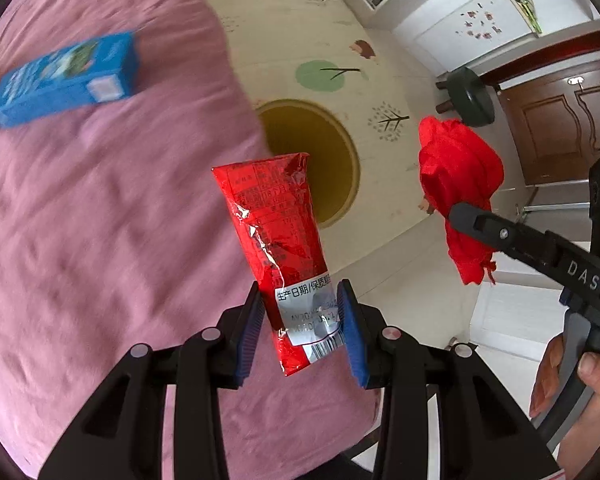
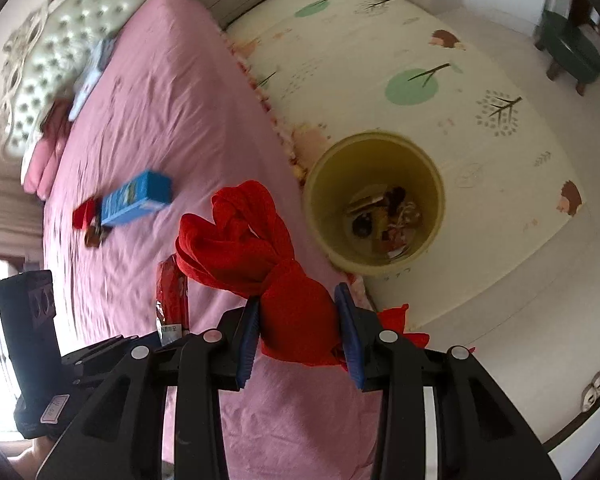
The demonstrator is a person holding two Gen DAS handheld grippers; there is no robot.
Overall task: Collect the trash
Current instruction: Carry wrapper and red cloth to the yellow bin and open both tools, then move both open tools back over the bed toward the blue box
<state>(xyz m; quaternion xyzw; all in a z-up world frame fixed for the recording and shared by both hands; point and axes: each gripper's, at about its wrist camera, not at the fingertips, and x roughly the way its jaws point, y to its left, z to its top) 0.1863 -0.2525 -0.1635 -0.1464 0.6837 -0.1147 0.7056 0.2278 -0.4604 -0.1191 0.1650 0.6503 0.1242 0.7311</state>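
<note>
My left gripper is shut on a crinkled red snack wrapper, held above the edge of the pink bed. My right gripper is shut on a bunched red cloth, which also shows at the right of the left wrist view as the red cloth. A yellow bin stands on the floor beside the bed, with several scraps at its bottom. In the left wrist view the bin is partly hidden behind the wrapper. A blue box lies on the bed.
A patterned cream floor mat surrounds the bin. A green stool stands at the far right. A small red and brown item lies by the blue box. A padded headboard and pillows are at the bed's far end.
</note>
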